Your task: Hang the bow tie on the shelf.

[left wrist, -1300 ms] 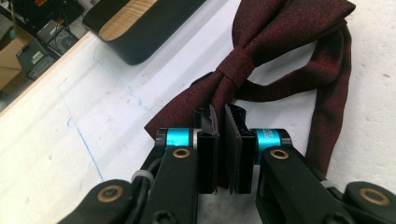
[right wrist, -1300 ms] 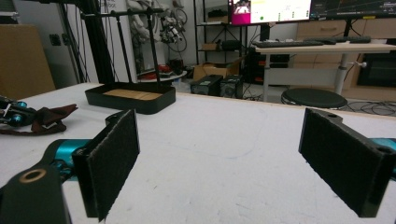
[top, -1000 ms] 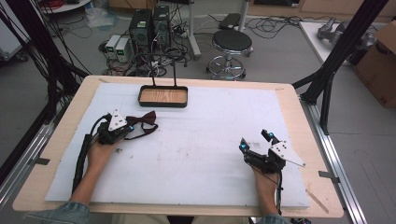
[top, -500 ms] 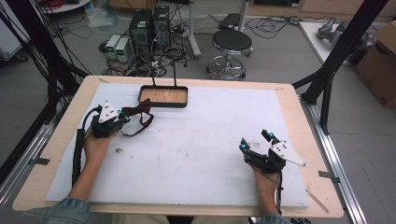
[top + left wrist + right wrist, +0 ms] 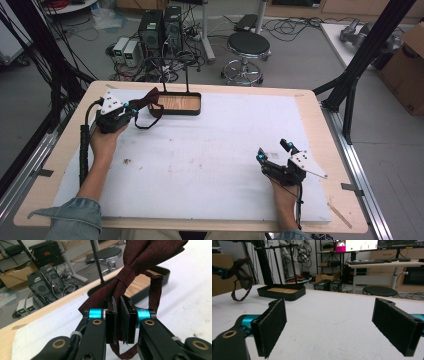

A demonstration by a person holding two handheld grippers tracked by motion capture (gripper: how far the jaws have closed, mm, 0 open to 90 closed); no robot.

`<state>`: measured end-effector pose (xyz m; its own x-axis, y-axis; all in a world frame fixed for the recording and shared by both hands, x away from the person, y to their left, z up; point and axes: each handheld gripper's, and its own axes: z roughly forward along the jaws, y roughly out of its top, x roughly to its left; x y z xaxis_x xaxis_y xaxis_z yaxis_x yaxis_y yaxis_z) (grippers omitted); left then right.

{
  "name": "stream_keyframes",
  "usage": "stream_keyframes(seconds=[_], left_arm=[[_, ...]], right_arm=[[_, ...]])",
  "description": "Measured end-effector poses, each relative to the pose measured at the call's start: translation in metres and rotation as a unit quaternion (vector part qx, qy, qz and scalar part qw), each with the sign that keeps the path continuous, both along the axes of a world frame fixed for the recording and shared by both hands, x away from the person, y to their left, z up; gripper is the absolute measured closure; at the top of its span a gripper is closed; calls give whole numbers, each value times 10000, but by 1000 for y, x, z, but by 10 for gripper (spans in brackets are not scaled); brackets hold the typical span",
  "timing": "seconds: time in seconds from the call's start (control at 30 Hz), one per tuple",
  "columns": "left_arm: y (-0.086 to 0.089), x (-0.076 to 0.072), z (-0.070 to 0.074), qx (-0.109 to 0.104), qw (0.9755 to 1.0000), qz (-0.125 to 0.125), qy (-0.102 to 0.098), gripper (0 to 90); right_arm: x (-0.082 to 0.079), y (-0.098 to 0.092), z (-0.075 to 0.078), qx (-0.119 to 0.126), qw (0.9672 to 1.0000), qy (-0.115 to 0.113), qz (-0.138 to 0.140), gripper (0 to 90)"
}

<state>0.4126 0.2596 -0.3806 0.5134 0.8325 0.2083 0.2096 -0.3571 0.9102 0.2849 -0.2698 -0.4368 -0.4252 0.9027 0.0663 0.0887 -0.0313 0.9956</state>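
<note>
A dark red bow tie [image 5: 150, 99] with a looped strap hangs above the white mat at the far left. My left gripper [image 5: 131, 108] is shut on one wing of it. In the left gripper view the jaws [image 5: 119, 303] pinch the fabric, and the knot [image 5: 126, 273] and the other wing rise beyond them. The strap dangles below. A black tray [image 5: 180, 113] with a wooden floor and a tall wire hanger stands just right of the tie. My right gripper [image 5: 272, 150] rests on the mat at the near right, open and with nothing between its pads [image 5: 272, 325].
The white mat [image 5: 210, 160] covers most of the wooden table. Beyond the far edge are a round stool [image 5: 248, 45], computer cases [image 5: 161, 27] and cables on the floor. A black frame post [image 5: 360, 65] leans at the right.
My left gripper has lifted the bow tie off the mat and carried it up and toward the far left; the strap now hangs free. The right gripper has stayed put.
</note>
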Motion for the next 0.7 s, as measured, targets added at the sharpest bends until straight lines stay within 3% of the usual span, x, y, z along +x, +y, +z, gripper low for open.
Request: stream_keyframes(seconds=[0.23, 0.7], left_arm=[[9, 11, 12, -177, 9996, 214, -52, 834], [15, 27, 37, -482, 9982, 307, -162, 832]], right_arm=[[0, 0, 0, 46, 10000, 35, 3, 116], [0, 0, 0, 14, 10000, 40, -11, 116]])
